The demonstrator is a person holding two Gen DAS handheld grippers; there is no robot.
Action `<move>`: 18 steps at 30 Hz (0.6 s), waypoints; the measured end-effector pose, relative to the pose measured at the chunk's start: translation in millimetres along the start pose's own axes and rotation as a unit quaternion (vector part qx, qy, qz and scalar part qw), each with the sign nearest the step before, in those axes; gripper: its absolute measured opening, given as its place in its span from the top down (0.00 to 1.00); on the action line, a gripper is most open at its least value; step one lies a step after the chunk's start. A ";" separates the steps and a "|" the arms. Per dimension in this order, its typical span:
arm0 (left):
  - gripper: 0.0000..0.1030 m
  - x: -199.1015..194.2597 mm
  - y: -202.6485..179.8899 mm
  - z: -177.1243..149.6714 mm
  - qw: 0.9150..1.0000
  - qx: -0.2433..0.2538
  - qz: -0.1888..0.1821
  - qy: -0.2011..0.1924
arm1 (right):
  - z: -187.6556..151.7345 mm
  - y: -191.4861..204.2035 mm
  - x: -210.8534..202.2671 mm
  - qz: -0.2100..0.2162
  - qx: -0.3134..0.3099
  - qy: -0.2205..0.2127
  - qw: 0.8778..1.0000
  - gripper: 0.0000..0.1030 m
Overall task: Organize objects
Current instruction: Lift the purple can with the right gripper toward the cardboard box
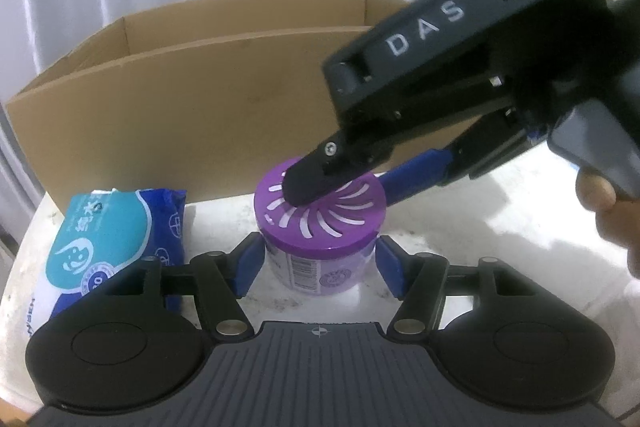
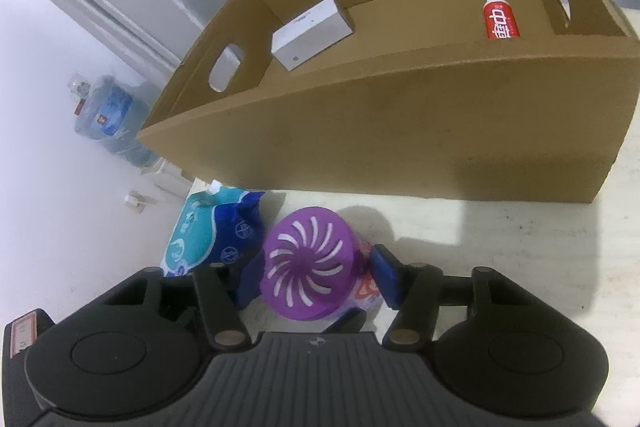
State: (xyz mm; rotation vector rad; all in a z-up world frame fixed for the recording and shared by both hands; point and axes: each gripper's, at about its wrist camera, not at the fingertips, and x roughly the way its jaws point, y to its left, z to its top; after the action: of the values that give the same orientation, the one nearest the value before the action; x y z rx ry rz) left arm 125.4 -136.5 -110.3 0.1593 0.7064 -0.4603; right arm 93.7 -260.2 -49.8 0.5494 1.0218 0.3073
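A purple-lidded air freshener jar (image 1: 320, 227) stands upright on the white table in front of a cardboard box (image 1: 208, 99). My left gripper (image 1: 318, 267) is open, its blue pads on either side of the jar's body with small gaps. My right gripper (image 1: 344, 183) comes down from the upper right, open, with one finger over the lid and the other behind the jar. In the right wrist view the jar (image 2: 308, 267) sits between the right gripper's (image 2: 316, 279) blue pads. A blue wet-wipes pack (image 1: 116, 239) lies left of the jar.
The cardboard box (image 2: 400, 131) holds a white box (image 2: 310, 33) and a red toothpaste tube (image 2: 500, 17). The wipes pack (image 2: 212, 231) lies near the table's left edge. A water jug (image 2: 110, 115) stands on the floor beyond the table.
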 end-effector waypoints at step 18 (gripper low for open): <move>0.41 -11.0 5.5 10.0 1.000 -0.013 0.002 -0.008 | -3.7 3.1 -3.4 -0.003 0.006 -0.009 1.000 0.48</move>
State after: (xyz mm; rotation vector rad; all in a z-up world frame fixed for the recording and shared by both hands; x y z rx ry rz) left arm 126.5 -130.6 -95.6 0.1319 0.6953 -0.4481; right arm 88.8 -258.3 -47.1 0.5577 1.0090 0.2902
